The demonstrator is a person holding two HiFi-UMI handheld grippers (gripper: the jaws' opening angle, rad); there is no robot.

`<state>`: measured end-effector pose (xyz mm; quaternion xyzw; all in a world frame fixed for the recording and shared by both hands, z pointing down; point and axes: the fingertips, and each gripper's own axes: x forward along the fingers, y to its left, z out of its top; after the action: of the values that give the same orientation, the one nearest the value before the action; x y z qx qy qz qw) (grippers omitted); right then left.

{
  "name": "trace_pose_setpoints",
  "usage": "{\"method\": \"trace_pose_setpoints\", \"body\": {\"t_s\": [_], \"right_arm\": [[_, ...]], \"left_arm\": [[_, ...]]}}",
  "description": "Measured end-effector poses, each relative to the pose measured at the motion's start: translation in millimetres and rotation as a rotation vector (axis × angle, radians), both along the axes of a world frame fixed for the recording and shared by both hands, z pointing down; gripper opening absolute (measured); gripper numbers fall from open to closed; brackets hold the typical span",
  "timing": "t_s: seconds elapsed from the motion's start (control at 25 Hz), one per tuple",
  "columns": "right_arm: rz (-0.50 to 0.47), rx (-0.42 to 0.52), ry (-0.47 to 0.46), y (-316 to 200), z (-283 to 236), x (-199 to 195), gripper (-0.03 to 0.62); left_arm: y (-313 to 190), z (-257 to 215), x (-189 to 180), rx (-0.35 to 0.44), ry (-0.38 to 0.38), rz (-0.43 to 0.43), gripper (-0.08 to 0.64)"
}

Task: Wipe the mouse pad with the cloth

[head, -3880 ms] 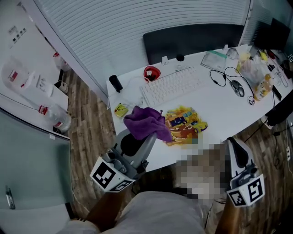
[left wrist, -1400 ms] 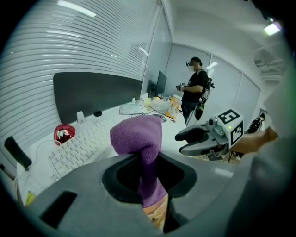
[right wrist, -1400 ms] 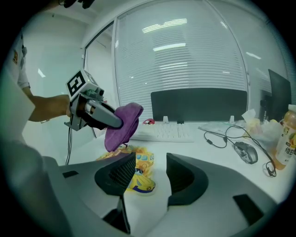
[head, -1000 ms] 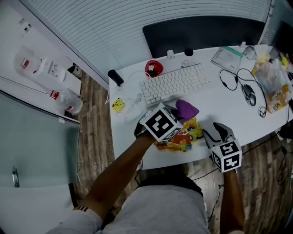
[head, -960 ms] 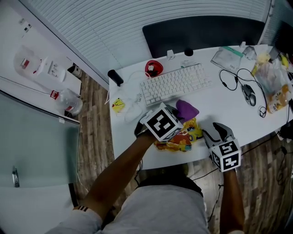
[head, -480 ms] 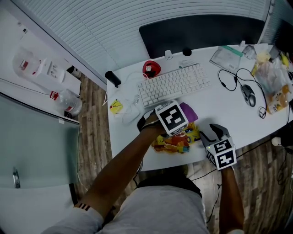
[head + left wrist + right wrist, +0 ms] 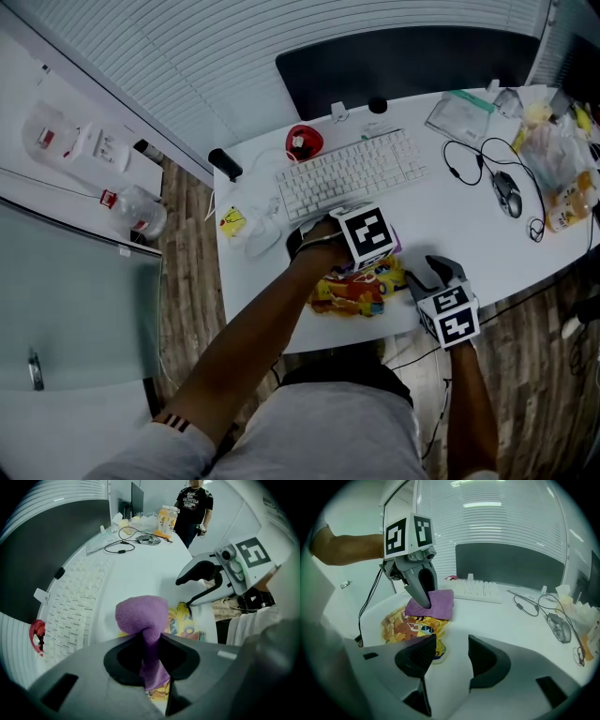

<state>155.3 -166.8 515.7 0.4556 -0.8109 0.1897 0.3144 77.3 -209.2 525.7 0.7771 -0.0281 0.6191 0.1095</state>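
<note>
Cloth (image 7: 140,613) in left gripper (image 7: 150,640), on mouse pad (image 7: 408,627).

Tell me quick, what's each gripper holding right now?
Left gripper: closed on the cloth, which rests on the pad.
Right gripper: open, holding nothing.

I look down on a curved white desk (image 7: 450,216) set against a wall of white slatted blinds (image 7: 281,37). A dark panel (image 7: 403,61) stands along the desk's far edge. Brown wood-plank floor (image 7: 183,281) runs past the desk's left end. Further left lies a white ledge (image 7: 28,75), with a pale frosted pane (image 7: 75,309) beside it. In the right gripper view, bars of light (image 7: 483,504) glow across the blinds — the room is evenly, coolly lit.
</note>
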Motion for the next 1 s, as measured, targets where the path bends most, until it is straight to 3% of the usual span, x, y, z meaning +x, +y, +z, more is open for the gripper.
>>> {"method": "trace_pose_setpoints", "body": {"t_s": [0.24, 0.64, 1.0], "right_arm": [[0.006, -0.008, 0.018, -2.0, 5.5, 2.8, 0.189], [0.019, -0.041, 0.040, -1.4, 20.0, 4.0, 0.195], [0.034, -0.046, 0.028, -0.6, 19.3, 5.6, 0.199]], "left_arm": [[-4.3, 9.4, -2.2, 0.000, -0.049, 0.016, 0.083], [-6.9, 13.8, -10.2, -0.012, -0.049, 0.007, 0.083], [-3.5, 11.0, -51.0, -0.023, -0.050, -0.044, 0.083]]}}
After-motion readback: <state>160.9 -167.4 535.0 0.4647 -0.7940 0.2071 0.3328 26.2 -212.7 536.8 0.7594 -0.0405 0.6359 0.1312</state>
